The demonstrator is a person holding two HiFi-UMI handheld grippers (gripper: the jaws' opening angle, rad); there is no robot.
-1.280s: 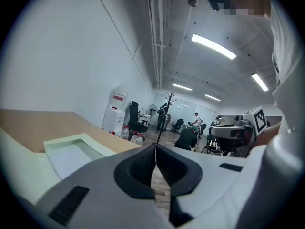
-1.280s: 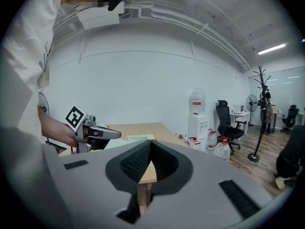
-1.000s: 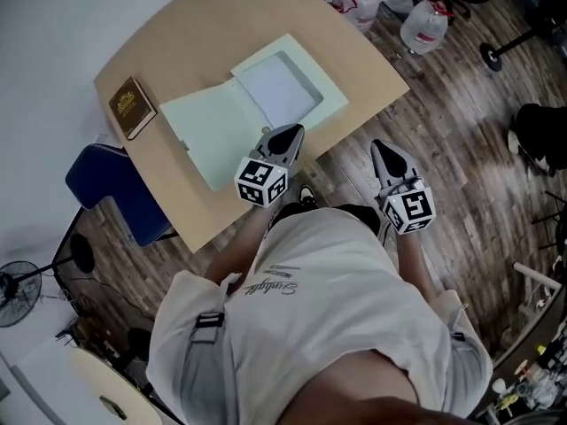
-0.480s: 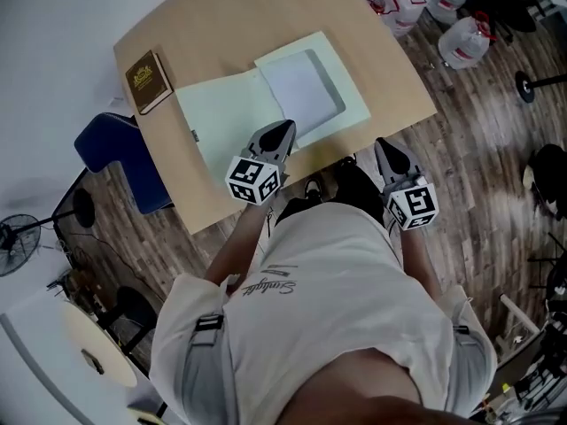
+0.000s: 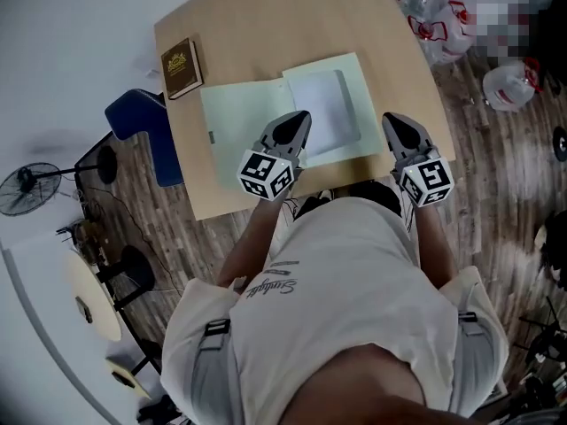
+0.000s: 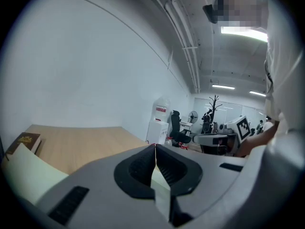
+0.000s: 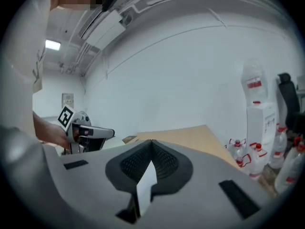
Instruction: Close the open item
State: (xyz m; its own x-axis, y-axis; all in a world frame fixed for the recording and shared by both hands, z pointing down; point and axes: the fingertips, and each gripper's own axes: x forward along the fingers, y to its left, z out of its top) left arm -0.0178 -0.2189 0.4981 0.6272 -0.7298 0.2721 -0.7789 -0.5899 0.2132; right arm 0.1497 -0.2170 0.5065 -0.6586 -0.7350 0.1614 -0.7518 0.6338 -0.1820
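On the worktop (image 5: 292,20), a brown book (image 5: 181,67) lies at the far left corner, apart from the open folder (image 5: 235,118); a blue chair (image 5: 140,124) stands at left, water bottles (image 5: 434,27) at far right. Your left gripper (image 5: 298,122), fingers pressed together and empty, hangs over the folder's near edge. Your right gripper (image 5: 396,124), likewise closed on nothing, is at its near right corner.

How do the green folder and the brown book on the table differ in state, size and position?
The green folder lies open, both halves spread, with a white sheet inside; the brown book is closed. The folder is far larger than the book. The folder sits at the near edge by the left gripper; the book lies at the far left corner, apart. Both rest flat on the table.
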